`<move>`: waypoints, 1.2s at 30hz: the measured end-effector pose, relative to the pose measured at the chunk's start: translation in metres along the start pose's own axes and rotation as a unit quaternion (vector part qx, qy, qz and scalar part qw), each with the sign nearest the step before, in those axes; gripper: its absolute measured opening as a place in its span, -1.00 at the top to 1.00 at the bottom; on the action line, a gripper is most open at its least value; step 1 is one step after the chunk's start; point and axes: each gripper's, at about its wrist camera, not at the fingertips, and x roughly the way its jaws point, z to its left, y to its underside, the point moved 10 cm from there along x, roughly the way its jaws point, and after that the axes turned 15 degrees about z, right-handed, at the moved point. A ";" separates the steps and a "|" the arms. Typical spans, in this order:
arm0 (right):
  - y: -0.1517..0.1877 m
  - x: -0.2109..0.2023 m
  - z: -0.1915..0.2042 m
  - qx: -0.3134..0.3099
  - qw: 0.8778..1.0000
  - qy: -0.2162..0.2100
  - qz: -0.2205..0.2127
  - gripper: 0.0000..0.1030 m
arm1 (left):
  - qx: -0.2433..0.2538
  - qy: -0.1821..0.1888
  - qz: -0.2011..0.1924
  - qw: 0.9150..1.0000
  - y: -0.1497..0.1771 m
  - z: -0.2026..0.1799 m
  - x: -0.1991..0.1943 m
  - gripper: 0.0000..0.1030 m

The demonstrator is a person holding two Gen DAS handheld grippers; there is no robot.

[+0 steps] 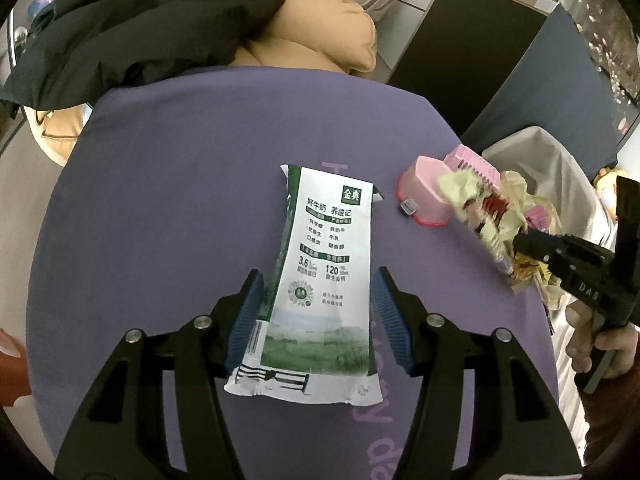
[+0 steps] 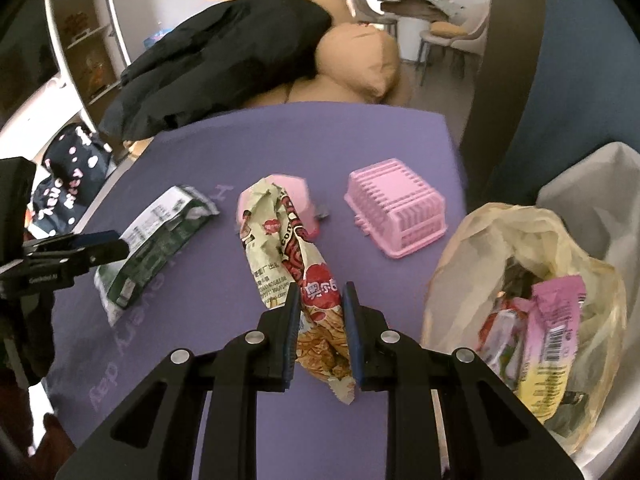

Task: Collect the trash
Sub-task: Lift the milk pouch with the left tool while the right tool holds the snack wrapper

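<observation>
Your right tool (image 2: 320, 312) is pinching the crumpled snack wrapper (image 2: 288, 240), lifted clear of the purple surface (image 2: 280, 148). The yellowish trash bag (image 2: 472, 240), open and already holding wrappers, sits just to its right at the surface's edge. Your left tool (image 1: 316, 316) is spread around the flattened milk carton (image 1: 320, 272), which lies flat; the pads stand beside it, not pressing. You're mid-collection, I'd judge: swing the wrapper over the bag's mouth and release, then squeeze the left tool on the carton. The pink basket (image 2: 394, 212) stands near the bag.
</observation>
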 end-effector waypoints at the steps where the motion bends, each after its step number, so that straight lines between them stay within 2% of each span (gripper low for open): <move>1: 0.001 0.002 0.005 -0.008 1.000 -0.009 0.005 0.56 | 0.000 0.002 -0.001 1.000 0.000 -0.001 0.000 -0.04; 2: 0.001 0.003 0.007 -0.015 1.000 -0.014 0.010 0.54 | 0.000 0.004 -0.001 1.000 0.001 -0.001 -0.001 -0.04; 4: -0.001 0.008 0.014 -0.032 0.999 -0.015 0.016 0.29 | -0.002 0.008 -0.002 1.000 0.001 -0.001 -0.002 -0.06; 9: -0.010 0.017 0.020 -0.070 0.997 0.024 0.016 0.26 | -0.007 0.013 -0.004 1.000 0.000 0.002 -0.005 -0.06; 12: -0.012 0.024 0.018 -0.070 0.997 0.023 0.023 0.26 | -0.008 0.016 -0.007 1.000 0.001 0.003 -0.007 -0.06; 15: -0.013 0.025 0.016 -0.069 0.997 0.014 0.020 0.63 | -0.003 0.017 -0.008 1.000 0.000 0.002 -0.009 -0.06; 21: -0.015 0.005 0.010 -0.050 0.999 -0.018 0.000 0.70 | 0.039 0.003 -0.005 0.999 -0.016 -0.013 -0.006 -0.15; 26: -0.019 -0.010 0.000 -0.033 0.999 -0.015 -0.015 0.71 | 0.058 -0.017 0.012 0.998 -0.029 -0.021 0.006 -0.15; 31: -0.020 -0.026 -0.001 -0.036 0.999 -0.015 -0.031 0.71 | 0.063 -0.018 0.006 0.998 -0.033 -0.019 0.003 -0.15; 36: -0.022 -0.033 -0.003 -0.035 0.998 -0.024 -0.041 0.71 | 0.070 -0.029 0.019 0.997 -0.035 -0.021 0.011 -0.15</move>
